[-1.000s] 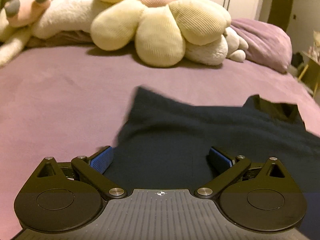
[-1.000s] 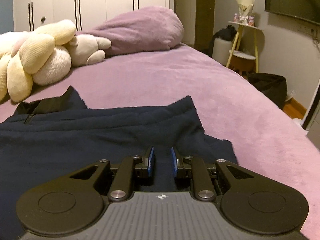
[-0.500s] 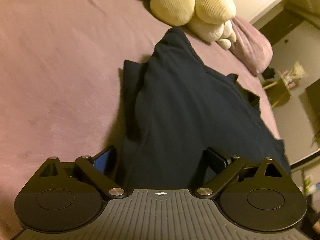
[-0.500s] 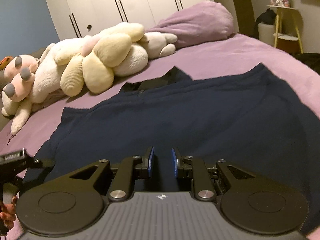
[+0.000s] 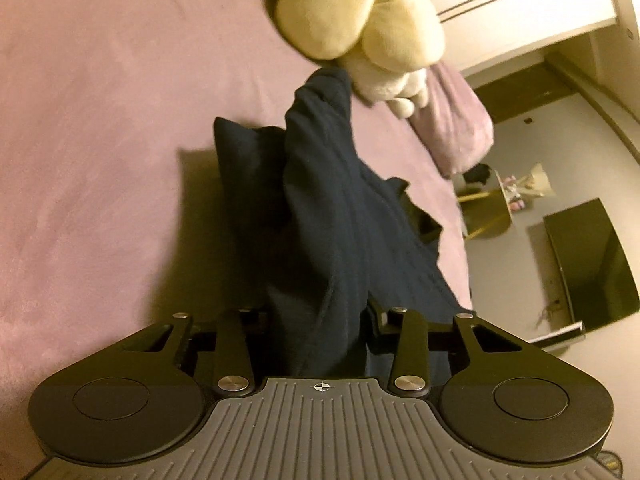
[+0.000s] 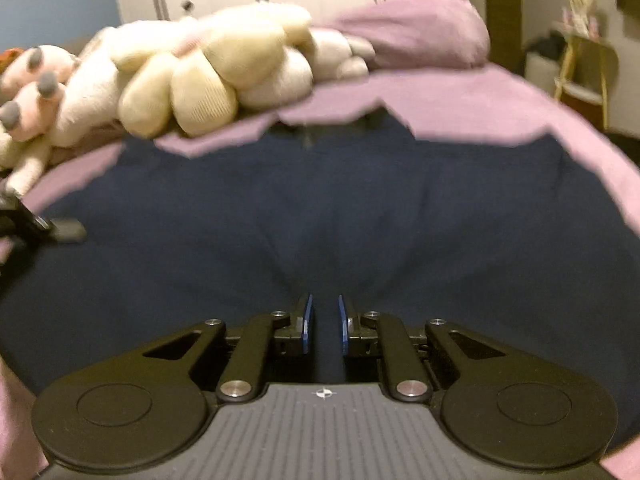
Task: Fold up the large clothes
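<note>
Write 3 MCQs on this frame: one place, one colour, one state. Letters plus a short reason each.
1. Where does the garment lie?
A. on the bed
B. on a chair
C. on the floor

2. What colour is the garment?
A. red
B. navy
C. white

3. How is the left claw?
A. open above bare bedding
B. out of view
C. shut on a bunch of the garment

Answers:
1 A: the right wrist view shows it spread on the purple cover, in front of the plush toys.
2 B: dark navy cloth in both views.
3 C: in the left wrist view a thick fold runs between its fingers and rises off the bed. The right claw is nearly closed, with cloth in the narrow gap.
</note>
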A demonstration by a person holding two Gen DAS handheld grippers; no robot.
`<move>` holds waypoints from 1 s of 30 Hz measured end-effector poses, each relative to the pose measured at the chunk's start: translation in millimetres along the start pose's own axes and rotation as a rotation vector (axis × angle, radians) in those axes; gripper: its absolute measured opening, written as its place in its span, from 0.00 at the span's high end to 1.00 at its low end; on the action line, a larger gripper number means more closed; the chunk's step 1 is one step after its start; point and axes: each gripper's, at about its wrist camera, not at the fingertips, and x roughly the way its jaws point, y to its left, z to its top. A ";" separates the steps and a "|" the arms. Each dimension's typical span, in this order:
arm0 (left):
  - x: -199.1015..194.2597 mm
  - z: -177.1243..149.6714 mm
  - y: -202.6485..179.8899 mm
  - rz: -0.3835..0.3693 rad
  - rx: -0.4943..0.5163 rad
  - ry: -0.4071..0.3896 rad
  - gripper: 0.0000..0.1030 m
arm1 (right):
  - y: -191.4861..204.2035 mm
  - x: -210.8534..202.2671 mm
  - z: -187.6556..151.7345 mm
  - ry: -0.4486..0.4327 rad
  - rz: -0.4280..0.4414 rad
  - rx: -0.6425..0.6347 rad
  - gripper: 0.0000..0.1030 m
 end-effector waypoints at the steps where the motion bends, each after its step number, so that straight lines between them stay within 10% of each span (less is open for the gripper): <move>1: -0.5 -0.5 -4.4 -0.001 0.009 0.002 0.59 | 0.4 3.5 -2.8 -0.001 -0.004 -0.005 0.87; 14: -7.0 -4.0 -61.4 -0.022 0.116 0.014 0.62 | 2.4 6.7 -5.4 0.019 0.036 0.017 0.90; 23: 2.8 -21.1 -157.6 -0.080 0.167 0.054 0.62 | -64.5 -21.2 4.2 0.017 0.239 0.335 0.90; 30: 70.4 -80.6 -238.4 -0.121 0.243 0.128 0.62 | -130.4 -75.6 -10.7 -0.091 0.193 0.439 0.90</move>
